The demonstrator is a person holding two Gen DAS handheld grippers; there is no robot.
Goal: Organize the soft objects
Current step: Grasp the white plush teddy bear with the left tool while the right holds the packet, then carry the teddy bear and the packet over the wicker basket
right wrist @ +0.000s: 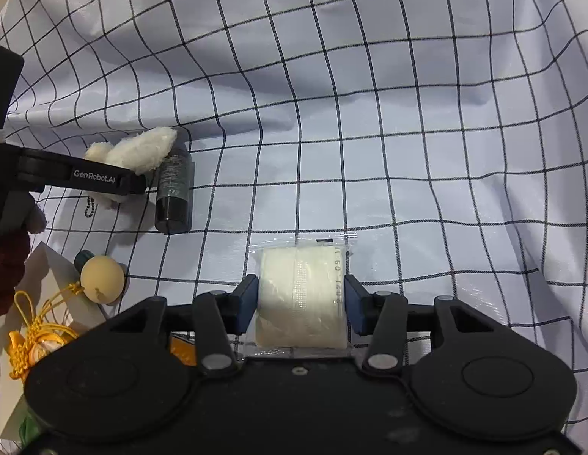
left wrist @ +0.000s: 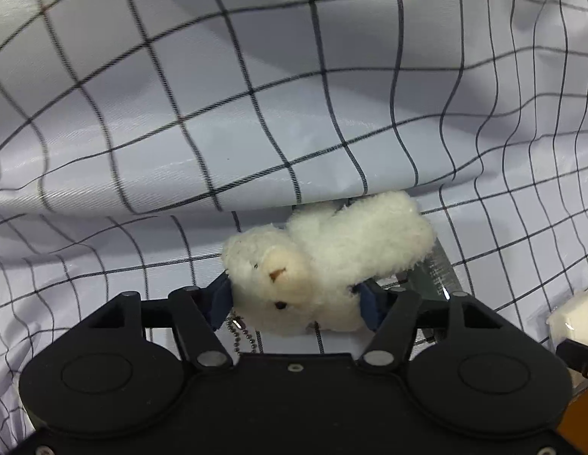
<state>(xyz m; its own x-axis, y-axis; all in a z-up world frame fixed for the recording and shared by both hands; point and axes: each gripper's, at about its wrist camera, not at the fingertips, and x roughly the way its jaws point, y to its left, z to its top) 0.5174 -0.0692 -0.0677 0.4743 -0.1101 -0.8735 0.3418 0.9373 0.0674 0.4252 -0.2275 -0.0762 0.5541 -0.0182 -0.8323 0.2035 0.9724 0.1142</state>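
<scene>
Left gripper (left wrist: 296, 301) has the white plush bear (left wrist: 324, 261) squeezed between its jaws, head pinched by both pads. Right gripper (right wrist: 301, 305) clamps the wrapped white roll (right wrist: 301, 295) squarely between its jaws.

In the right wrist view the plush toy (right wrist: 136, 151) at middle left is partly covered by the left gripper (right wrist: 104, 184). The dark bottle (left wrist: 440, 269) is mostly hidden behind the toy in the left wrist view. The yellow knotted cord (right wrist: 32, 335) is cut off at lower left.
</scene>
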